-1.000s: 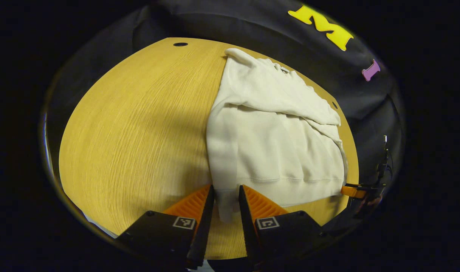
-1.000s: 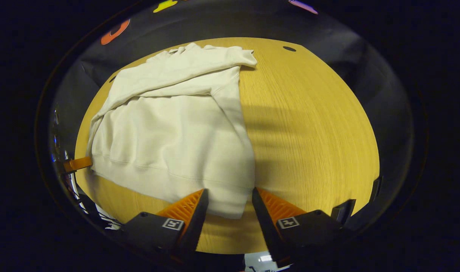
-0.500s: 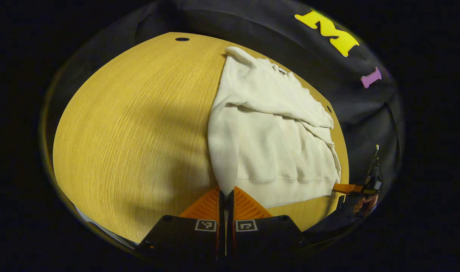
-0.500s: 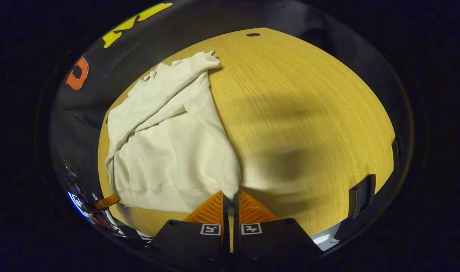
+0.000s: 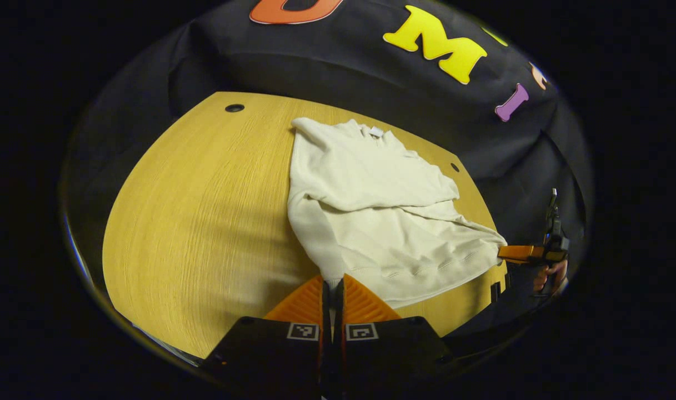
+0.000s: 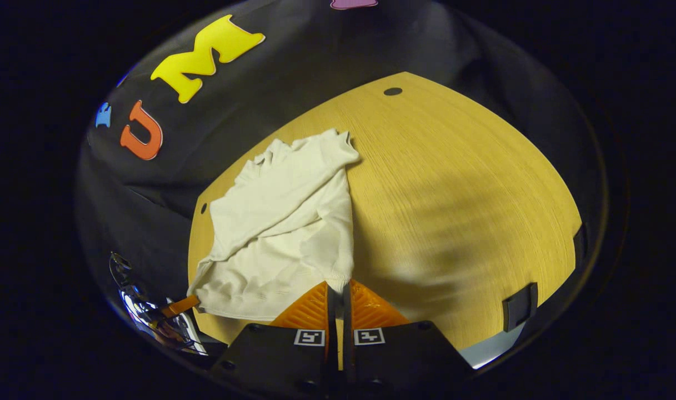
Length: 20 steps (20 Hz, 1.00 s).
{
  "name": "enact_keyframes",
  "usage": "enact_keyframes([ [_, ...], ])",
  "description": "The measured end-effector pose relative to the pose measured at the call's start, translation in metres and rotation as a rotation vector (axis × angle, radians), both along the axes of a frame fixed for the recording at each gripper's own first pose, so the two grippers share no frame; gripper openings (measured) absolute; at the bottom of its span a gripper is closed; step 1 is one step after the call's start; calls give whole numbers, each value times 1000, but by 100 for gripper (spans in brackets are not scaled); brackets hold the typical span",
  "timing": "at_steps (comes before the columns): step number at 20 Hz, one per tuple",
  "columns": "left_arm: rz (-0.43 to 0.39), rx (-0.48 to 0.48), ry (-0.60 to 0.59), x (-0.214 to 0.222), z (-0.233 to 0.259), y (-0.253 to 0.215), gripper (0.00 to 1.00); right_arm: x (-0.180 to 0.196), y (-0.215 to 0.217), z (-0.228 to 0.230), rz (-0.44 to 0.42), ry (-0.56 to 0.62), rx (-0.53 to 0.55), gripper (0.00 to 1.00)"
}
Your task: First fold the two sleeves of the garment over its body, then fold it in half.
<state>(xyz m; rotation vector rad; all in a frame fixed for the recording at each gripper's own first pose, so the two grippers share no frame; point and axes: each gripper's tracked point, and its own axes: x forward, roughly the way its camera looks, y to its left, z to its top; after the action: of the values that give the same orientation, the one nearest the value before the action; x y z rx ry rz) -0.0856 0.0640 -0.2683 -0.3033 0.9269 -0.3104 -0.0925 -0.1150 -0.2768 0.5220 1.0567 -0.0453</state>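
Left claw (image 5: 333, 286): fingers closed, pinching one hem corner of the cream garment (image 5: 371, 211). Right claw (image 6: 339, 290): likewise closed on the other hem corner. Pinched fabric hidden between fingers. Garment: on wooden surface (image 5: 199, 222), sleeves folded across, long axis running away toward collar.

dim booth | soft shadows on table (image 5: 193, 211) | fisheye-warped edges

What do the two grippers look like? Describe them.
The left gripper and right gripper look alike: black, blocky bodies, each half bearing a small square black-and-white marker, and wedge-shaped jaws with ribbed outer faces.
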Motion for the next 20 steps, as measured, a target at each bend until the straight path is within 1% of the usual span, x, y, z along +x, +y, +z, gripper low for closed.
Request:
enact_keyframes([
  [3,-28,7,-88,32,31,-4,4,40,2,29,3,-68,4,4],
  [7,-44,34,-178,80,69,-7,4,94,8,75,62,-161,-32,4],
  [8,-47,42,-194,95,77,-6,4,109,10,85,75,-183,-38,2],
  [9,-46,52,-198,107,84,-3,4,125,10,93,88,-207,-51,4],
  [10,-40,58,-193,120,89,-1,4,139,10,101,104,-228,-67,4],
  [12,-25,35,-165,149,99,-5,4,174,15,112,120,-260,-87,4],
  [16,-2,2,-175,212,110,-8,4,237,17,110,127,-300,-128,4],
  [18,19,-31,-154,242,102,-12,4,261,13,95,117,-291,-136,4],
  [20,50,-66,-113,267,81,-13,3,285,9,72,102,-277,-135,4],
])
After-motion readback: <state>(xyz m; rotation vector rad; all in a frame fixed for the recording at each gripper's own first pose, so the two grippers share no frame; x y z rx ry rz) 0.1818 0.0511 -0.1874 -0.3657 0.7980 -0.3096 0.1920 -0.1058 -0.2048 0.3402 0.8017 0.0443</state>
